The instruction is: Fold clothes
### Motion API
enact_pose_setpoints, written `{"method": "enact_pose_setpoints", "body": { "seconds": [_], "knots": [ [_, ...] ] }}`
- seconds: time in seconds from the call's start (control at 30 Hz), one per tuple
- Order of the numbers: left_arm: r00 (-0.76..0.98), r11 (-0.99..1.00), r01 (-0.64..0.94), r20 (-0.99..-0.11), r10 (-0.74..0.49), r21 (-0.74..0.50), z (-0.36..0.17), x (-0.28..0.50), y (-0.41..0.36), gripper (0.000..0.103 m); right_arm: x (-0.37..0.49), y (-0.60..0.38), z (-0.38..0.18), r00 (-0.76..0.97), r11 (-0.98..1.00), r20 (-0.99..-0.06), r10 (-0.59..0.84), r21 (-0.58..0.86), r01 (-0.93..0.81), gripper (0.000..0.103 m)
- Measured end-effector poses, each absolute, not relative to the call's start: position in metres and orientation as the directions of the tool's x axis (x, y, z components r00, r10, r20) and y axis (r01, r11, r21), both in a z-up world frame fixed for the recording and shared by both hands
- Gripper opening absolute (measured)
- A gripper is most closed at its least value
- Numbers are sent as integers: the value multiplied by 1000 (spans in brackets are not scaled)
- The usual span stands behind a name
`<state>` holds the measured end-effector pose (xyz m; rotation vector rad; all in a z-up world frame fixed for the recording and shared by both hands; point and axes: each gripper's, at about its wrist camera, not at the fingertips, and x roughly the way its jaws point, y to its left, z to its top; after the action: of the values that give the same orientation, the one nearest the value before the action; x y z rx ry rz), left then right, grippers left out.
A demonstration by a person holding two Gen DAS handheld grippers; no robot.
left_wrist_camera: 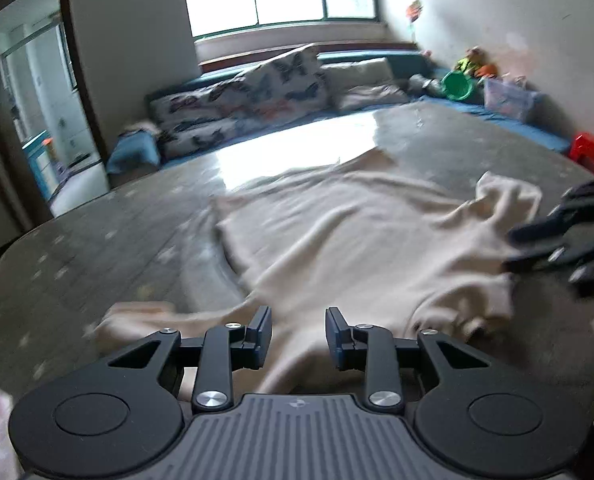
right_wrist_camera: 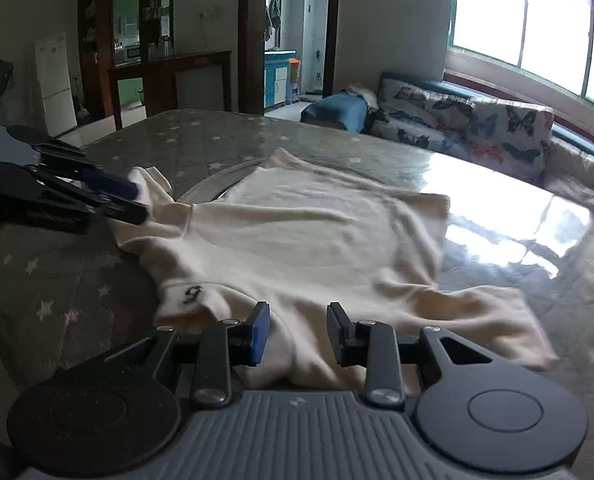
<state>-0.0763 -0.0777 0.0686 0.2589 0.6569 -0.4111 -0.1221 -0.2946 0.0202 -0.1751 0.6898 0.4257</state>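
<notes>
A cream shirt is lying spread across the star-patterned worktop, its long axis running from the bottom of each wrist view toward the bright window. The left gripper and right gripper are each hovering over a near shoulder, jaws partly apart with nothing clamped between them. A butterfly-print sofa is sitting beyond the far edge, and nothing is blocking either reach.

Home living rm: butterfly sofa, fridge, toys.
</notes>
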Motion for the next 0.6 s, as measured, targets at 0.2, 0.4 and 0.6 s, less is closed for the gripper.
{"method": "enact_pose_setpoints", "body": {
  "seconds": [0.2, 0.4, 0.6],
  "knots": [
    [680, 860, 505, -649, -340, 79, 50, -62, -111, 29, -106, -289, 0, 665, 908, -680, 308, 0, -419, 31],
    [632, 808, 578, -690, -353, 116, 24, -75, -123, 28, -122, -294, -12, 634, 895, -708, 312, -4, -445, 31],
    [635, 793, 594, -686, -356, 138, 24, -90, -116, 28, -135, -296, -9, 614, 883, -721, 321, -8, -470, 32]
  ]
}}
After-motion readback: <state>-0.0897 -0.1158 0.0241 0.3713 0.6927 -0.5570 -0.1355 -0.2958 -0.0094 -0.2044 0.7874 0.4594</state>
